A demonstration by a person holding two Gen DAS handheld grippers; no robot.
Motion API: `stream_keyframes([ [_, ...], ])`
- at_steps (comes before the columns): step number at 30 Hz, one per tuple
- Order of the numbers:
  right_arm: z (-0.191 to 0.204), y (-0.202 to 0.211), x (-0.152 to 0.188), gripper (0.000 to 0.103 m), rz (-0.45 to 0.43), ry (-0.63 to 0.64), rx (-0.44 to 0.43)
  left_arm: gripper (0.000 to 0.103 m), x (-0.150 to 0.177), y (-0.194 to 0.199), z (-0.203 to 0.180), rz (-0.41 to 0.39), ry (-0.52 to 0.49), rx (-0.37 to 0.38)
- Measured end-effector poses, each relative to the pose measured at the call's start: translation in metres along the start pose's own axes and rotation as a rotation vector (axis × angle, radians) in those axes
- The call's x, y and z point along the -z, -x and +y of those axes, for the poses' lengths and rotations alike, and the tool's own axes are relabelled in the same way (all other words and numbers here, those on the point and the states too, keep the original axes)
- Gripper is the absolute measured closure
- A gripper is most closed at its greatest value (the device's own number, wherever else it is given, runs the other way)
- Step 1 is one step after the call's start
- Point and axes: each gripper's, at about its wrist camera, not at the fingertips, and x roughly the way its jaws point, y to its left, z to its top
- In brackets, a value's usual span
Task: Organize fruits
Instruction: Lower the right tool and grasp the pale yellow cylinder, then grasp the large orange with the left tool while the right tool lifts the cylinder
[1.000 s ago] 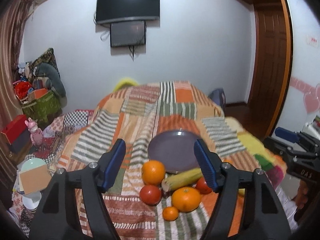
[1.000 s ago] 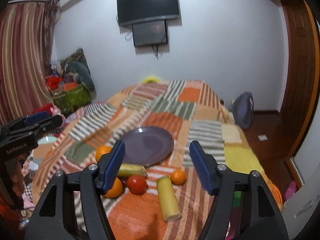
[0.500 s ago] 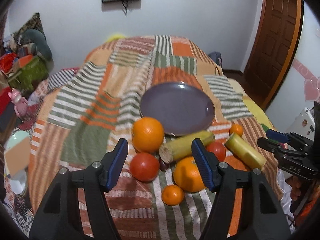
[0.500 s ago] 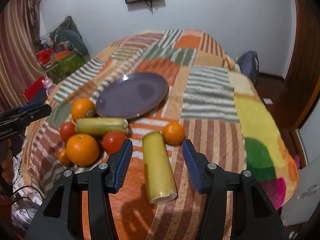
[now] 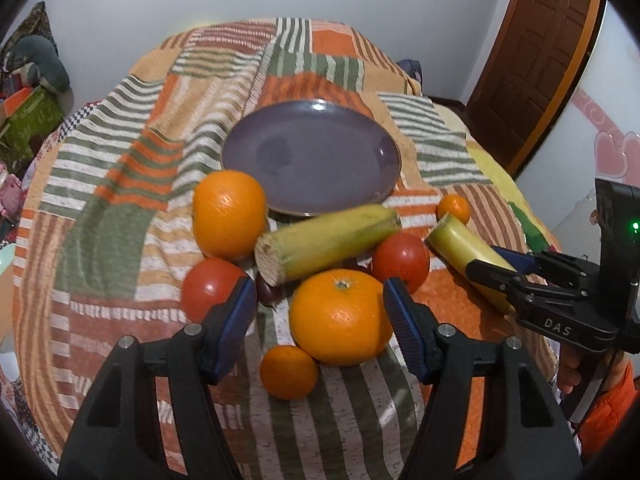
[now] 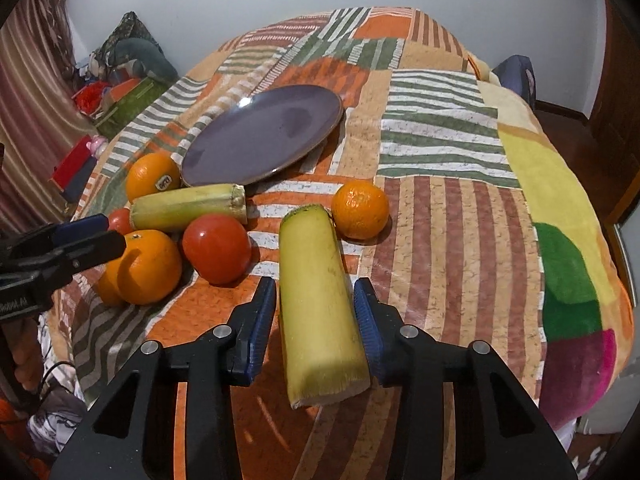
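The left gripper (image 5: 320, 308), fingers spread, is flanking a dimpled, glossy large orange (image 5: 340, 316) lying on the woven patchwork bedspread (image 6: 440, 200) below the smooth purple plate (image 5: 312, 160). The right gripper (image 6: 315, 322), fingers parted, is straddling a fibrous-ended yellow-green cane piece (image 6: 316, 300) without visible contact. Only the right wrist view is showing the sticker on the far orange (image 6: 152, 176).
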Motion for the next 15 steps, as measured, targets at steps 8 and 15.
stream_keyframes([
  [8, -0.003, -0.014, 0.0, 0.065, 0.04, 0.006, -0.016, 0.037, 0.004, -0.008, -0.001, 0.026, 0.014, 0.031],
  [15, -0.001, -0.02, -0.002, 0.063, 0.047, 0.03, -0.013, 0.037, 0.005, -0.009, -0.003, 0.038, 0.012, 0.038],
])
